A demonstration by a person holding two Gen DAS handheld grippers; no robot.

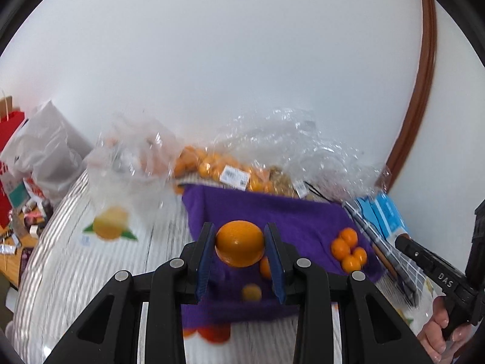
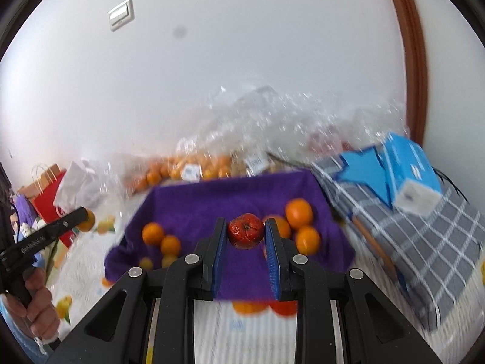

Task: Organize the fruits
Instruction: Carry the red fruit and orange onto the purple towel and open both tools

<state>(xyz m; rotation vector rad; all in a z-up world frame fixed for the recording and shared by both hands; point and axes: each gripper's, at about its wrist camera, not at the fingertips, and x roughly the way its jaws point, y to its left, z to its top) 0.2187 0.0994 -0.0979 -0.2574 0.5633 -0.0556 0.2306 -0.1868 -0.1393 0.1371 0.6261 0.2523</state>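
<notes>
holding item 1: left gripper, blue pads pinching a large orange from both sides, raised above the purple cloth. the orange is slightly flattened, its wider axis running pad to pad; which way its stem end faces cannot be told.

item 2: right gripper, pads clamped on a small red fruit, glossy and dimpled, dark calyx turned toward the camera, near-round with no clear long axis, held above the same cloth.

item 3: mandarins, a touching cluster on the right part of the cloth; in the right wrist view a second group of small oranges sits on the cloth's left part.

item 4: clear plastic bags behind the cloth, with bagged oranges carrying a white label, print too small to read.

item 5: blue carton on a grey checked cloth, right of the purple cloth.

item 6: red paper bag, far left.

writing: "das" readable on the right gripper's body in the left wrist view; lettering on the left gripper's body in the right wrist view is blurred.
</notes>
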